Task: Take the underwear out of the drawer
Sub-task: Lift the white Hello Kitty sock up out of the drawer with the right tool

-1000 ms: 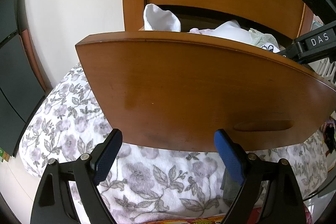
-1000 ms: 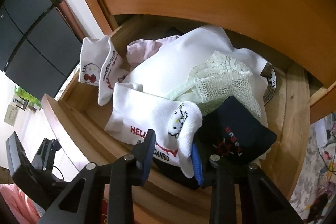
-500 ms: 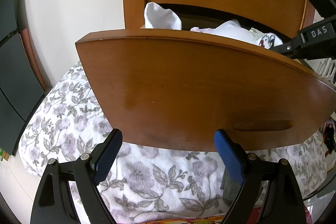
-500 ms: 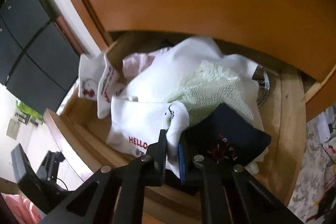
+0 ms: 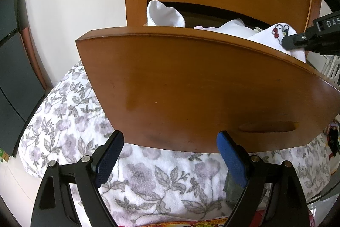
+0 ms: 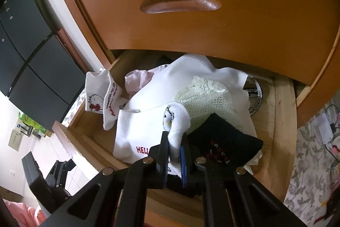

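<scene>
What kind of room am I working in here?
Most likely a bedroom. A wooden dresser with an open drawer holds socks and undergarments, such as the white cartoon-print sock, and a floral blanket lies spread below the drawer front, probably on a bed.

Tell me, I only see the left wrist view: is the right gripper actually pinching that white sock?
Observer: Yes. The right gripper is shut on a fold of the sock, with a pad on each side.
Operator: Is the rest of it clear of the drawer?
Observer: No, most of it lies on the pile inside the drawer.
Operator: What's next to it?
Observer: A black sock lies just to its right, and lace cloth lies behind.
</scene>
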`<state>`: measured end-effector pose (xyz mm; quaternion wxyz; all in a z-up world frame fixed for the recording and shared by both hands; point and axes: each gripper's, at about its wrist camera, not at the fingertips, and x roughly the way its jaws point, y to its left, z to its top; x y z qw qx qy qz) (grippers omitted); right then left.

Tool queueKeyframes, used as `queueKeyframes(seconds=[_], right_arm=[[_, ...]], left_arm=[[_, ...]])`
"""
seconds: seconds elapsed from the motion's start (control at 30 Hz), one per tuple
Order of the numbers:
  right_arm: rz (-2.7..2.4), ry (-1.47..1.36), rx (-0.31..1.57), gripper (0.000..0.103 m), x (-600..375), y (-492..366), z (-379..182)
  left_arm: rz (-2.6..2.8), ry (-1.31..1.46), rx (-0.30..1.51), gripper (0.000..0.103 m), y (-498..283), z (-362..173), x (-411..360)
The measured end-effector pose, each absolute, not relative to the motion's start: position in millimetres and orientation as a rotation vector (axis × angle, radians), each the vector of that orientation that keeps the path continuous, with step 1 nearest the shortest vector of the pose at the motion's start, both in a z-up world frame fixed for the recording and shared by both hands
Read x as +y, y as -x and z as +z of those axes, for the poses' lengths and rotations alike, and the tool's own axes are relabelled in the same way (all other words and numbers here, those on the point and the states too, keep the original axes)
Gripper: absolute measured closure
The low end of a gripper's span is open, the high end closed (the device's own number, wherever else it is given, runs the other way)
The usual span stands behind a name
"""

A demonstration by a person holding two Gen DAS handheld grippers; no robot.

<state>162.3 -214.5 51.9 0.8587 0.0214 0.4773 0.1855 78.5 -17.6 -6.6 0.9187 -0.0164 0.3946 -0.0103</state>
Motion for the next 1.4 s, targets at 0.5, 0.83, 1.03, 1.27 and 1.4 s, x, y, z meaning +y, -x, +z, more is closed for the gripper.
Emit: queueKeyframes(seconds=[0.5, 0.83, 1.03, 1.27, 1.4], right_arm=[[0.393, -0.066, 0.919, 0.093, -218.6, -138.8, 89.3], [0.384, -0.063, 0.797, 0.093, -226.6, -116.0, 140.3], [0.375, -0.069, 0.760, 0.093, -229.8, -104.2, 155.4], [0.367, -0.073, 0.720, 0.093, -233.8, -90.3, 171.7], [0.362, -0.075, 0.699, 0.093, -236.4, -80.2, 182.1]], left_arm=[[-0.008, 0.016, 0.801, 0.013, -77.3, -6.0, -19.8], [0.001, 0.005, 0.791, 0.013, -76.8, -5.4, -21.8], [0.008, -0.004, 0.782, 0.013, -75.1, -4.1, -23.5], [0.018, -0.011, 0.773, 0.013, -73.3, -2.4, -24.3], [0.026, -0.015, 0.764, 0.013, -71.9, -1.6, -25.5]])
